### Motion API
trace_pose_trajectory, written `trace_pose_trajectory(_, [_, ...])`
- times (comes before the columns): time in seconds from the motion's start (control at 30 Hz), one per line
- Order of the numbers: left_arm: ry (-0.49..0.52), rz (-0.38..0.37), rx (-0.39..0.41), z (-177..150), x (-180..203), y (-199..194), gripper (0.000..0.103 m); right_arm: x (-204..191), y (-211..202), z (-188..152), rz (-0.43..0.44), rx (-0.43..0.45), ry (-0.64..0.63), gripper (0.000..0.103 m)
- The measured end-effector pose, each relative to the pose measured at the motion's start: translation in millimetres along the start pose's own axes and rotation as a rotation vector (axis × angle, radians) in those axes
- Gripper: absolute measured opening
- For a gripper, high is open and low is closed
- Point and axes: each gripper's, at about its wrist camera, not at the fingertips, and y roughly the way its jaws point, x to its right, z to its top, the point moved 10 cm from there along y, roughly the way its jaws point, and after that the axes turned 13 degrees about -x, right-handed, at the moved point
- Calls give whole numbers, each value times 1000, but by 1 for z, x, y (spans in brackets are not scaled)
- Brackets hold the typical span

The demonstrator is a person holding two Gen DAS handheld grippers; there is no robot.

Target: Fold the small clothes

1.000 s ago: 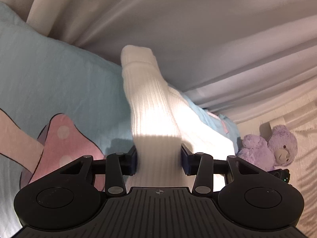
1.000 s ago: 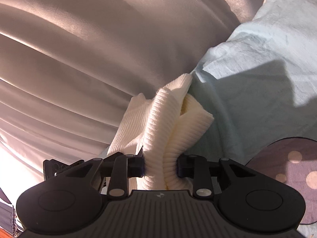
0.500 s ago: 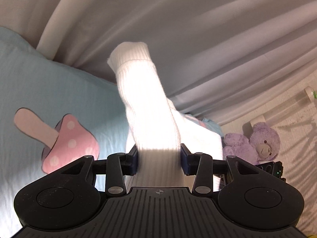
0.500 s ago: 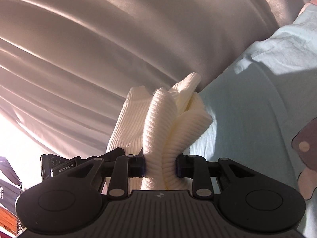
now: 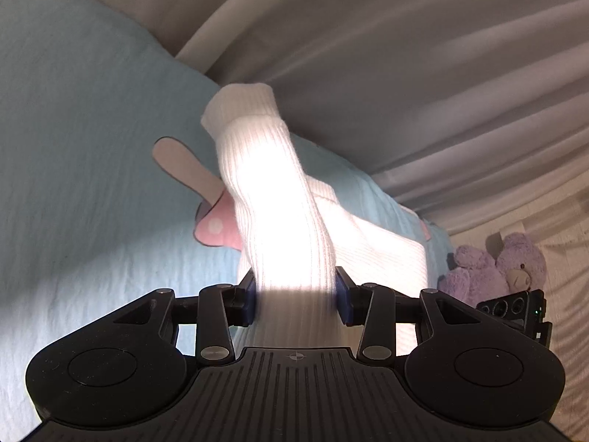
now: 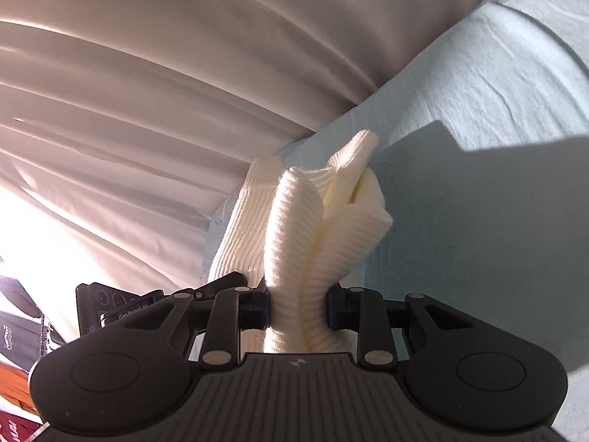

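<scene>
Left wrist view: a white ribbed sock (image 5: 279, 199) was clamped in the left gripper (image 5: 294, 296), extending ahead above the blue sheet (image 5: 84, 140). Bunched sock (image 6: 305, 228) folds were pinched in the right gripper (image 6: 297, 311)

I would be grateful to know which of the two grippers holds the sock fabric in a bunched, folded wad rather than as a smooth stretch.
The right gripper: its jaws pinch several crumpled folds of the white ribbed sock, whereas the left gripper clamps one flat length.

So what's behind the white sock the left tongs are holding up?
Behind the sock: a pale blue sheet with a pink mushroom print, its cap partly hidden, then curtains.
</scene>
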Motion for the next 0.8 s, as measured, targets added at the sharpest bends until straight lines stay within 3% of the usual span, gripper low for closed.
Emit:
trace_pose_trajectory(0.27, [-69, -12, 8, -1, -26, 14, 47, 7, 6, -9, -68, 14, 10, 26])
trace_pose_trajectory(0.4, [-22, 63, 19, -2, -25, 18, 50, 11, 7, -10, -160, 34, -26, 28])
trace_pose_trajectory(0.53, [-22, 178, 20, -7, -39, 18, 54, 22, 3, -12, -289, 67, -75, 43])
trace_pose_trajectory(0.6, [-12, 219, 30, -12, -43, 16, 55, 26, -4, -15, -366, 100, -107, 44])
trace_pose_trajectory(0.7, [17, 245, 92, -24, -45, 2, 55, 29, -22, -30, -382, 171, -120, 45])
trace_pose_trajectory(0.8, [33, 273, 137, -46, -45, -12, 52, 33, -32, -61, -345, 171, -99, 46])
